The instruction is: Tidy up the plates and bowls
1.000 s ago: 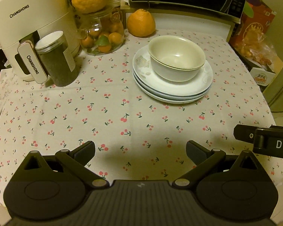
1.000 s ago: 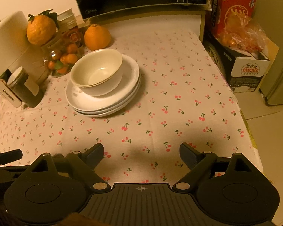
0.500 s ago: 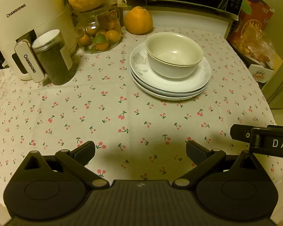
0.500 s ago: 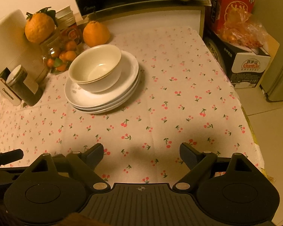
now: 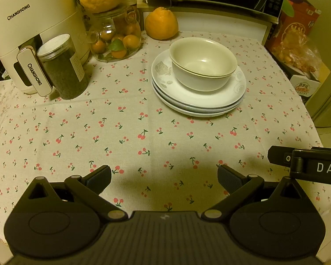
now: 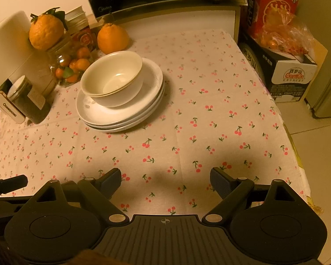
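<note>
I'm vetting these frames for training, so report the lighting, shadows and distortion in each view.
Left wrist view: warm yellow cast, fisheye bending the cherry-print tablecloth, soft shadow ahead of the open left gripper. Right wrist view: same cast, dark corners, shadow patches before the open right gripper; cream nested bowls sharp.
</note>
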Tool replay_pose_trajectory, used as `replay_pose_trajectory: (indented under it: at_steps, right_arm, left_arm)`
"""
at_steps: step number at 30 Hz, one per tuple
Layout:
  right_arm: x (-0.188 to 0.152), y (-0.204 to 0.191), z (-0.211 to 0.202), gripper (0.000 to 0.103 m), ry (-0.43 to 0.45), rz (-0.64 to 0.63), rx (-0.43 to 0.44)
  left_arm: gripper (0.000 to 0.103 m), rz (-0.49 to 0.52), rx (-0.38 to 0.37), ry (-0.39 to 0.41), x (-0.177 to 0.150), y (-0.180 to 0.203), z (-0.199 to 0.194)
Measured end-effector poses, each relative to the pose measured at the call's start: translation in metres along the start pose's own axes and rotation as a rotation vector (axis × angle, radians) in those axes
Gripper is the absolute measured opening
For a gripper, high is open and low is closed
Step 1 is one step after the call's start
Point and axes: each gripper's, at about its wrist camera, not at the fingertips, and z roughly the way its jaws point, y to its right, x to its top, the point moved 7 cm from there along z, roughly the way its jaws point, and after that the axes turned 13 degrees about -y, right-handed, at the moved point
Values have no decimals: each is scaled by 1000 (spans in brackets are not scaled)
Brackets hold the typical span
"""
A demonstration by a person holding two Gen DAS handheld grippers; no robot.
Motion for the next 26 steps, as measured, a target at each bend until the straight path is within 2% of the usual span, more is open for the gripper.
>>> replay_pose_trajectory:
  at_steps: [26]
  right_arm:
    - [-2, -1, 3, 90, -5, -3, -1]
  left_arm:
    - [103, 5, -7, -15, -2, 2, 2]
